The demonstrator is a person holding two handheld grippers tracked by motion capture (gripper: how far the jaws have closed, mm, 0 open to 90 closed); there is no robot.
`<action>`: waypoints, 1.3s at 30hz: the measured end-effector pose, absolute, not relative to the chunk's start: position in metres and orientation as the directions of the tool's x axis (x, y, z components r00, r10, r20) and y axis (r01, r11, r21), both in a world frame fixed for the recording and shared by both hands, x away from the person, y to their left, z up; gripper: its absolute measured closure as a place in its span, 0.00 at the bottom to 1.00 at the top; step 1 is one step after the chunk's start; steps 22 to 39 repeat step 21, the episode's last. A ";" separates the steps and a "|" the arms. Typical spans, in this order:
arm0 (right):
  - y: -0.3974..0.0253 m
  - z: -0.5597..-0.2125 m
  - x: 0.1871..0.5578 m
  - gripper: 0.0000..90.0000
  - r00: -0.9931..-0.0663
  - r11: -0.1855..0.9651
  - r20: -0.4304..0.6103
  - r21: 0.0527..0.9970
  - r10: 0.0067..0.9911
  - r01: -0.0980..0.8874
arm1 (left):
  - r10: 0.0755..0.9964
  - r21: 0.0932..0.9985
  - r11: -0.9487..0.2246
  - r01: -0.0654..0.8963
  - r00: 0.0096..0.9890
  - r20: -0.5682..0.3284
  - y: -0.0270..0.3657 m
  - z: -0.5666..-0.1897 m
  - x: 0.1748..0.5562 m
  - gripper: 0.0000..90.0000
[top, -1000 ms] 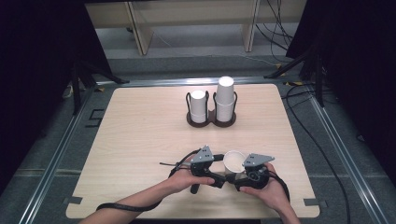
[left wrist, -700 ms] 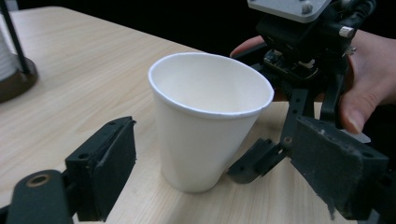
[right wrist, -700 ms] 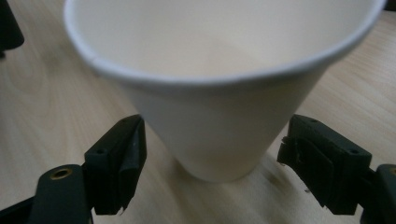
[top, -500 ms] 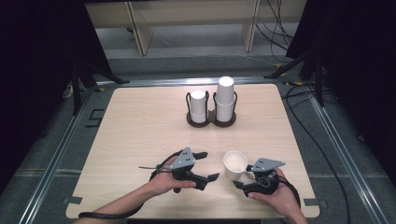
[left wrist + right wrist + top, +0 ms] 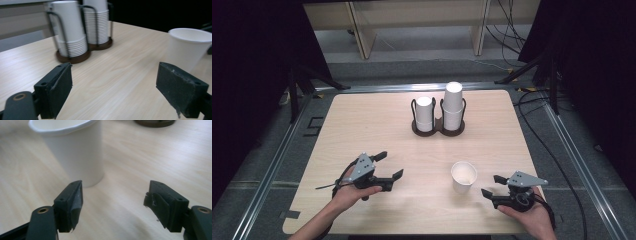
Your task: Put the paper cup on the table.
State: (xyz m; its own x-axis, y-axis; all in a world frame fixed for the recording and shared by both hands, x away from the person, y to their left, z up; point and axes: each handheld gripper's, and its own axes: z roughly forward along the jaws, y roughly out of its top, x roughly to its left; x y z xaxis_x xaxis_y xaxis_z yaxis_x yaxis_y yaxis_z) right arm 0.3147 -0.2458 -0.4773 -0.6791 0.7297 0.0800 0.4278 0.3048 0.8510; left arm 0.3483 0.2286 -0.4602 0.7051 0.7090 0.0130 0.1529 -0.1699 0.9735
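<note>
A single white paper cup [image 5: 463, 176] stands upright, mouth up, on the wooden table [image 5: 362, 130] near its front right. My right gripper [image 5: 493, 186] rests open just right of that cup, which stands ahead and left of its jaws [image 5: 75, 150]. My left gripper [image 5: 389, 164] is open at the front left, well apart from the cup [image 5: 187, 47], nothing between its jaws. Two stacks of upside-down white cups sit in a dark wire holder [image 5: 438, 129] at the table's far middle; the right stack [image 5: 453, 107] is taller than the left stack [image 5: 424, 114].
The cup holder [image 5: 75, 56] stands ahead of my left gripper. Metal rails [image 5: 277, 165] run along the table's sides. Dark curtains and black cables [image 5: 537, 100] lie beyond the right edge, and wooden shelving [image 5: 412, 20] stands behind the table.
Both grippers have drawn apart from the middle: the left moved left, the right moved right and back. The single cup now stands free on the table between them.
</note>
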 end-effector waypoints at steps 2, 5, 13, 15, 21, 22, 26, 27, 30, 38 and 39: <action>-0.249 -0.477 0.316 0.36 -0.649 0.278 0.083 0.858 0.756 0.433 | 0.736 0.971 -0.180 0.154 0.676 0.029 0.242 -0.465 0.348 0.15; -0.252 -0.477 0.321 0.40 -0.608 0.248 0.062 0.877 0.791 0.412 | 0.780 0.977 -0.146 0.154 0.625 0.018 0.259 -0.478 0.347 0.15; -0.256 -0.475 0.331 0.47 -0.465 0.139 0.045 0.925 0.884 0.353 | 0.863 0.976 -0.109 0.187 0.506 -0.001 0.288 -0.497 0.339 0.15; -0.256 -0.477 0.332 0.47 -0.429 0.114 0.042 0.937 0.902 0.331 | 0.873 0.979 -0.109 0.174 0.488 0.010 0.292 -0.497 0.340 0.15; -0.256 -0.484 0.334 0.47 -0.394 0.085 0.041 0.951 0.918 0.296 | 0.890 0.982 -0.072 0.175 0.456 -0.016 0.297 -0.497 0.337 0.15; -0.256 -0.484 0.334 0.47 -0.394 0.085 0.041 0.951 0.918 0.296 | 0.890 0.982 -0.072 0.175 0.456 -0.016 0.297 -0.497 0.337 0.15; -0.256 -0.484 0.334 0.47 -0.394 0.085 0.041 0.951 0.918 0.296 | 0.890 0.982 -0.072 0.175 0.456 -0.016 0.297 -0.497 0.337 0.15; -0.256 -0.484 0.334 0.47 -0.394 0.085 0.041 0.951 0.918 0.296 | 0.890 0.982 -0.072 0.175 0.456 -0.016 0.297 -0.497 0.337 0.15; -0.256 -0.484 0.334 0.47 -0.394 0.085 0.041 0.951 0.918 0.296 | 0.890 0.982 -0.072 0.175 0.456 -0.016 0.297 -0.497 0.337 0.15; -0.256 -0.484 0.334 0.47 -0.394 0.085 0.041 0.951 0.918 0.296 | 0.890 0.982 -0.072 0.175 0.456 -0.016 0.297 -0.497 0.337 0.15; -0.256 -0.484 0.334 0.47 -0.394 0.085 0.041 0.951 0.918 0.296 | 0.890 0.982 -0.072 0.175 0.456 -0.016 0.297 -0.497 0.337 0.15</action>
